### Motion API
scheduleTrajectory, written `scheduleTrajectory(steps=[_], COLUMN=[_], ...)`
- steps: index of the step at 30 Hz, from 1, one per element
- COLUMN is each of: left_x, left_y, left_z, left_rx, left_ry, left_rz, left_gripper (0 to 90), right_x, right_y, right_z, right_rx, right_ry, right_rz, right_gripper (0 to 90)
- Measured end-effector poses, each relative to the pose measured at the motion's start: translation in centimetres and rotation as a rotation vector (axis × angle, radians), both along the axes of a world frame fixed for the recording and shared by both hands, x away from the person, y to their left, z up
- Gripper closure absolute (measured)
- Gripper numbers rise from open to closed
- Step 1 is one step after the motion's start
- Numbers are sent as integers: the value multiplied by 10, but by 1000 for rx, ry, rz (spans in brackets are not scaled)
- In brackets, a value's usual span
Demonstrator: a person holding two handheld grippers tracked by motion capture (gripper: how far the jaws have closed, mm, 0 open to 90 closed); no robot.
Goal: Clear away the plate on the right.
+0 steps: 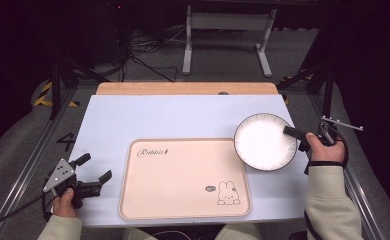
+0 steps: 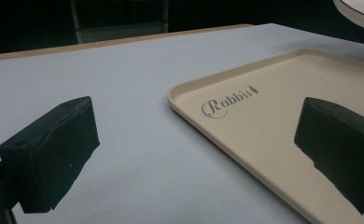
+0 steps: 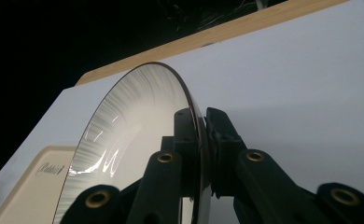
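White plate, nothing on it, clamped by right gripper; beige tray bare; left gripper spread.

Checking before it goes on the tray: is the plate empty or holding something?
Empty. The plate shows a bare white inside in the high view, while the right claw grips its rim.

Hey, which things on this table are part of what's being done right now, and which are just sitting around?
In use:
plate, clamped by its rim in the right gripper
tray, probably where it goes

Idle:
left gripper, jaws open on nothing
table
metal stand on the floor beyond
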State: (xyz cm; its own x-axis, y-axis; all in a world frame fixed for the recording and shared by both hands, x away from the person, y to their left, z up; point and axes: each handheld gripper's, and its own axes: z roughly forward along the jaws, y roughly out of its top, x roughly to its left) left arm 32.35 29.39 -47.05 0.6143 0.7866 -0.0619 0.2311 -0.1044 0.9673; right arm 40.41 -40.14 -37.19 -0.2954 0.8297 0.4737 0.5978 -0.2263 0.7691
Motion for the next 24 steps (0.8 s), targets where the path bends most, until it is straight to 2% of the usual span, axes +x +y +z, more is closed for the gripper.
scheduleTrajectory(steps=[11, 24], left_x=[0, 1], left_y=[0, 1], left_z=[0, 0], left_rx=[3, 4], left_ry=[3, 7], left_rz=[-1, -2], left_gripper=[2, 2], right_x=[1, 3], right_y=[41, 80], right_z=[6, 4], right_rx=[14, 30], right_ry=[3, 18], right_rz=[120, 219], right_gripper=[844, 843])
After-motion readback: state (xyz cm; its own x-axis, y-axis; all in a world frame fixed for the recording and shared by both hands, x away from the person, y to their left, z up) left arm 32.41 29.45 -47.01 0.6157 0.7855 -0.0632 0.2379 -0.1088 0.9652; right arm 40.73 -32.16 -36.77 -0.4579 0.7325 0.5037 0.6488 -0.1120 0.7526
